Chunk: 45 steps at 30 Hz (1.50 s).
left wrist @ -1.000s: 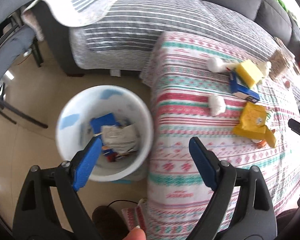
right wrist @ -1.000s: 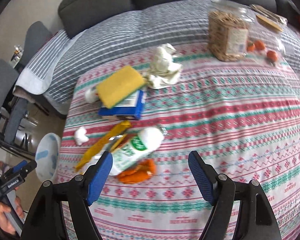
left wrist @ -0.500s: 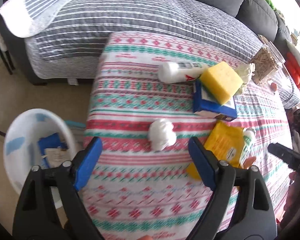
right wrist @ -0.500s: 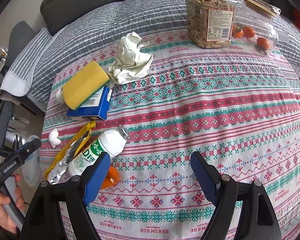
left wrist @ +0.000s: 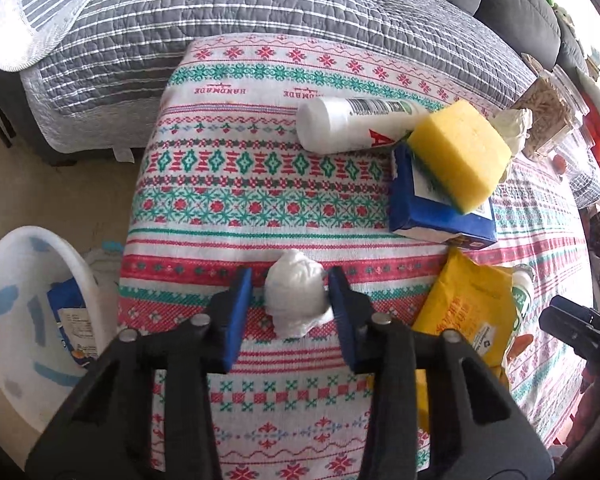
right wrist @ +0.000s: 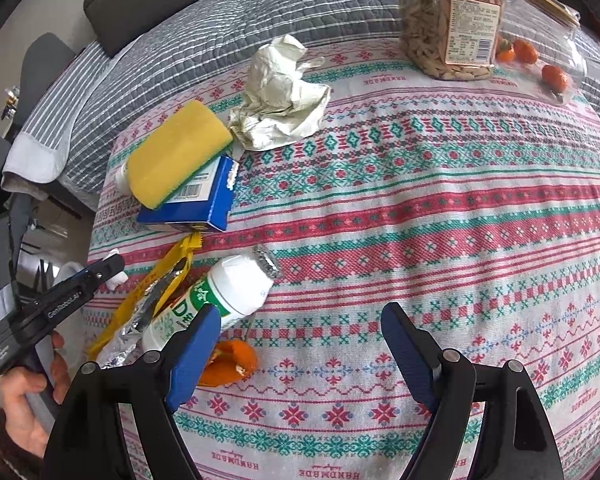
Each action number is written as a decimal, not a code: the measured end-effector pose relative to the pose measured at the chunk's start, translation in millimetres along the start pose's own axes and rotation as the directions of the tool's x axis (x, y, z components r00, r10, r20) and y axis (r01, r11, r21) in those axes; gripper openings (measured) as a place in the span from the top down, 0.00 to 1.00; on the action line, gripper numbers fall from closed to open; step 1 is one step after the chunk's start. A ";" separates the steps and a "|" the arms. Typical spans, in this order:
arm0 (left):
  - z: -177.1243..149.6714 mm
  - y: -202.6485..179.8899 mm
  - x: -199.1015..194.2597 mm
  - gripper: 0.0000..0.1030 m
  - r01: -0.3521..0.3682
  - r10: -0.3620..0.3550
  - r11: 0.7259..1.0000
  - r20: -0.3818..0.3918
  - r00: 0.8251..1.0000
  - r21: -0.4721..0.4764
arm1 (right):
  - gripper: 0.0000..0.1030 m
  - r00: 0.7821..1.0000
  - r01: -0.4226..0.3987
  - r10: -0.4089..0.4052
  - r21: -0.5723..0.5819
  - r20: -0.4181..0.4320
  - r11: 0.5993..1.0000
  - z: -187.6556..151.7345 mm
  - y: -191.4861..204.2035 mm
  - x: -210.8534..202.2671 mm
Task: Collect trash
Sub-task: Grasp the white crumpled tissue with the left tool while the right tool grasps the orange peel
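Observation:
A crumpled white tissue wad [left wrist: 296,300] lies on the patterned tablecloth [left wrist: 260,184] near the table's left edge. My left gripper [left wrist: 289,276] straddles it with jaws closing; the right pad touches the wad, while a thin gap shows at the left pad. My right gripper [right wrist: 300,312] hangs open over bare cloth. By its left finger lie a white bottle with a green label [right wrist: 220,300], an orange peel [right wrist: 228,360] and a yellow foil wrapper [right wrist: 148,292]. The left gripper [right wrist: 100,272] also shows at the left edge of the right wrist view, held by a hand.
A white bin [left wrist: 4,280] with trash inside stands on the floor left of the table. A yellow sponge [left wrist: 460,156] rests on a blue box [left wrist: 432,216] beside a white bottle [left wrist: 348,124]. Crumpled paper [right wrist: 280,96], a seed jar [right wrist: 448,20] and bagged tangerines [right wrist: 552,76] sit farther back. A grey sofa lies behind.
My left gripper swung from above the bin to over the table, came down around the tissue wad and narrowed its jaws. The right gripper sank a little toward the bottle and peel.

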<state>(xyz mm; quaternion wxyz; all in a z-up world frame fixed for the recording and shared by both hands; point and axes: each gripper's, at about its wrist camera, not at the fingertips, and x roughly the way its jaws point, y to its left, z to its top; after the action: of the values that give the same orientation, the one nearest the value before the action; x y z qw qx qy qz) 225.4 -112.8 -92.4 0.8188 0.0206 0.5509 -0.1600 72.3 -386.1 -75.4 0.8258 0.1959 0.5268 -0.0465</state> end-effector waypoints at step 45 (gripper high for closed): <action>-47.6 40.4 -88.8 0.76 0.014 -0.017 1.000 0.117 0.993 0.025 | 0.80 0.997 -0.020 0.028 -0.113 0.070 0.993 -28.1 42.8 -25.1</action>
<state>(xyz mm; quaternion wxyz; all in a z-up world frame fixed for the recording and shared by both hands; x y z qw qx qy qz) 164.0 -43.2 -36.2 0.8482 0.0168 0.5000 -0.1740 49.5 -339.6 -51.7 0.8543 0.1537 0.4963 -0.0140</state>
